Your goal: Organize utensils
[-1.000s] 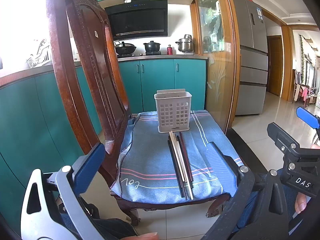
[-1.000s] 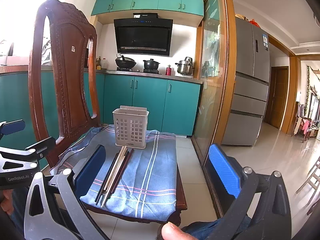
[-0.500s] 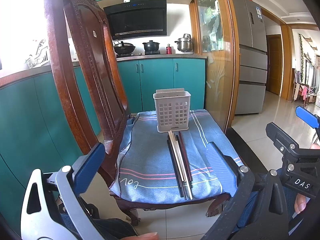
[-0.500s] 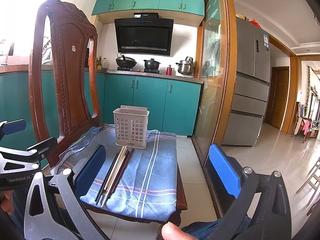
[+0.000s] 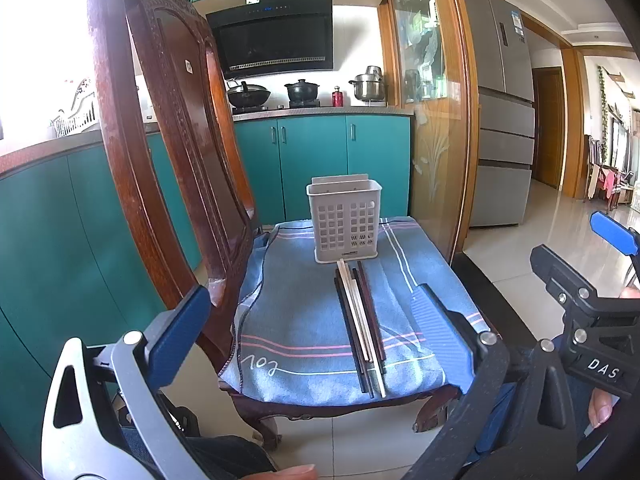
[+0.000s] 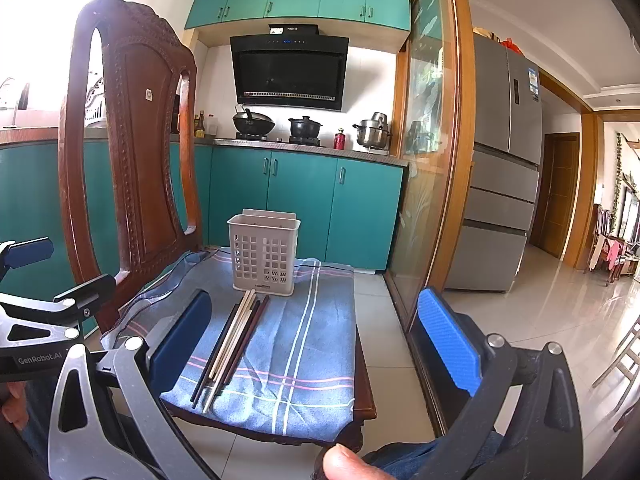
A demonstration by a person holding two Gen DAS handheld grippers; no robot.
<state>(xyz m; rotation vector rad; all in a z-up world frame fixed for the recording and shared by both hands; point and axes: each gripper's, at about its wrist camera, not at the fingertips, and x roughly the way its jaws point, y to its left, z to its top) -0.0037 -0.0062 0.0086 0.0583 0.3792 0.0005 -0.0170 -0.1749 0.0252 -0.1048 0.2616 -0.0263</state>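
Two grippers: left gripper (image 5: 312, 324) and right gripper (image 6: 316, 332) both hang short of the chair's front edge, jaws spread wide, nothing between them.
Surface: a dark carved wooden chair (image 5: 160, 128) carries the things; its seat is draped with a blue cloth (image 5: 296, 320) marked with white and pink stripes, the cloth falling over the front edge.
Basket: a pale perforated basket (image 5: 346, 224) stands upright at the seat's back edge, near the middle.
Chopsticks: a bundle of chopsticks (image 5: 360, 320), some dark and some pale, lies flat on the cloth; its far ends are just before the basket's foot and its near ends reach the seat's front edge.
Chair back: it rises on the left side of the seat in both views, tall and studded with carving.
Room: a kitchen with teal cabinets (image 6: 304, 204) below and above, and a black range hood (image 6: 290, 72) on a white wall.
Counter: a wok, a black pot, a red bottle and a steel pot (image 6: 374, 134) stand in a row beneath the hood.
Right of the chair: a wood-framed glass door (image 6: 436, 160), then a grey fridge (image 6: 504, 168).
Floor: pale glossy tiles (image 6: 540, 304) run to an open room far right.
Person: a fingertip shows at the bottom edge of each view.
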